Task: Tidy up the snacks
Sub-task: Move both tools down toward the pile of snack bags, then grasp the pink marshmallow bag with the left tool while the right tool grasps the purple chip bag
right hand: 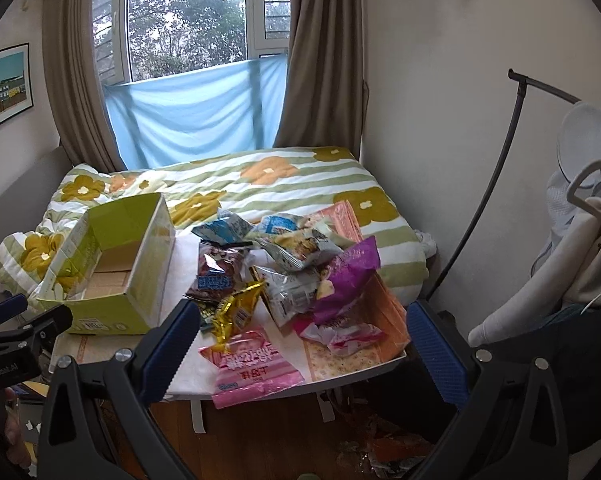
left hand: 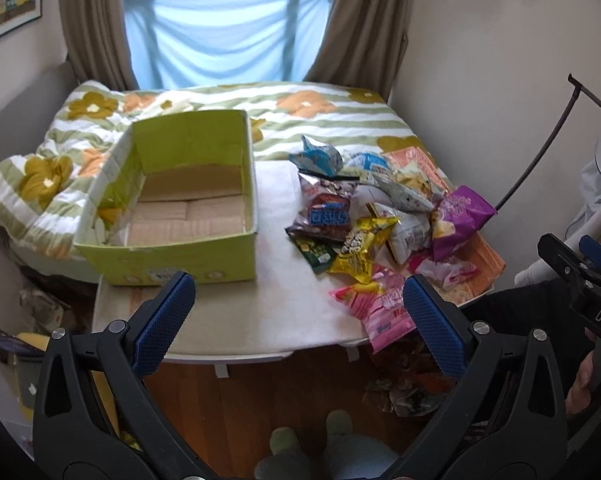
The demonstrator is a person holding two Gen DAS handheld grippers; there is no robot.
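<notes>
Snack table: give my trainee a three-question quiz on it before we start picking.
1. True or false: the green box already holds snack packets.
2. Which packet hangs over the table's near edge?
A. purple bag
B. pink packet
C. gold packet
3. Fill in: both claws, left claw and right claw, are ___ and hold nothing.

Key:
1. False; only bare cardboard shows inside.
2. B, the pink packet.
3. Open.

Daylit window point(right hand: 188, 28) between brown curtains point(right hand: 320, 60), floral bedspread point(right hand: 284, 184) below, wooden floor point(left hand: 268, 396)
</notes>
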